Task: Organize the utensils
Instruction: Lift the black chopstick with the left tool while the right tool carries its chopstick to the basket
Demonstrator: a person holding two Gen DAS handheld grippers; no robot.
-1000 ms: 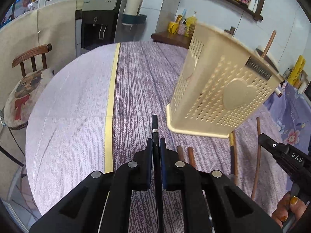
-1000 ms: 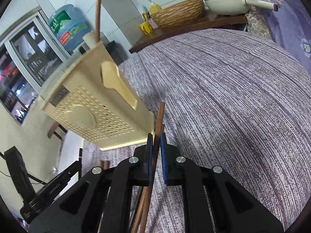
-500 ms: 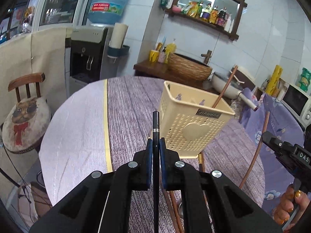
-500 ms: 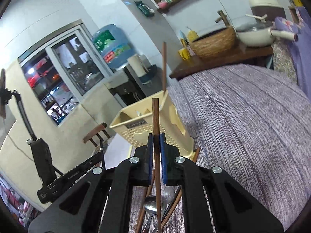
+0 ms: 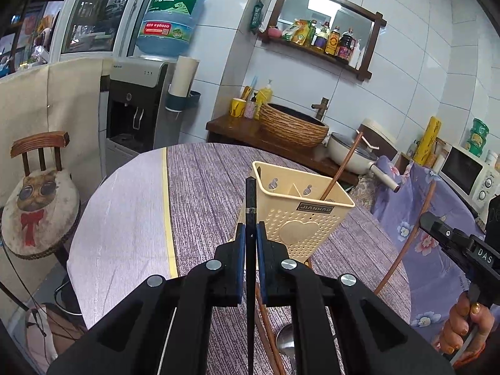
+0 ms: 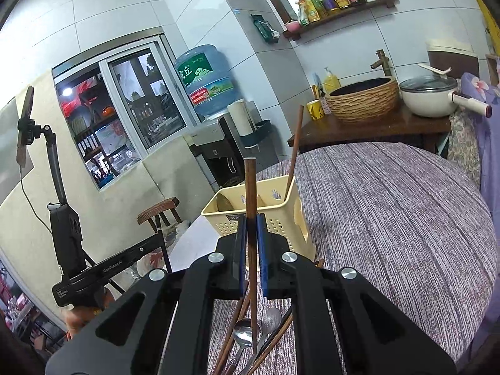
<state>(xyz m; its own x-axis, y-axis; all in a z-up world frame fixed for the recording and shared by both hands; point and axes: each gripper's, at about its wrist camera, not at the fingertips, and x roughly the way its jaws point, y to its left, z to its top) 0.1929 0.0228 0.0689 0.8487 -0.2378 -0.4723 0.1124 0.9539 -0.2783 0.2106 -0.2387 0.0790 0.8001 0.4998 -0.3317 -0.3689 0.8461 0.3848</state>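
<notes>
A cream perforated utensil caddy (image 5: 300,215) stands on the round table and shows in the right wrist view too (image 6: 281,215). One brown chopstick (image 5: 342,167) leans in it. My left gripper (image 5: 250,231) is shut on a black chopstick (image 5: 250,200), held upright above the table, in front of the caddy. My right gripper (image 6: 251,222) is shut on a brown chopstick (image 6: 250,187), also upright in front of the caddy. Below lie loose brown chopsticks (image 6: 232,328) and metal spoons (image 6: 243,334). The right gripper also shows in the left wrist view (image 5: 453,243), holding its chopstick (image 5: 409,240).
The table (image 5: 200,193) has a purple woven cloth with a pale lilac part at the left. A chair with a cat cushion (image 5: 34,209) stands left. A side counter with a woven basin (image 5: 293,126) and a pot (image 6: 428,97) is behind. A phone stand (image 6: 56,162) is at the left.
Both grippers have risen and tilted up with their chopsticks, from low over the table by the caddy's base to well above it. The caddy's open top now shows.
</notes>
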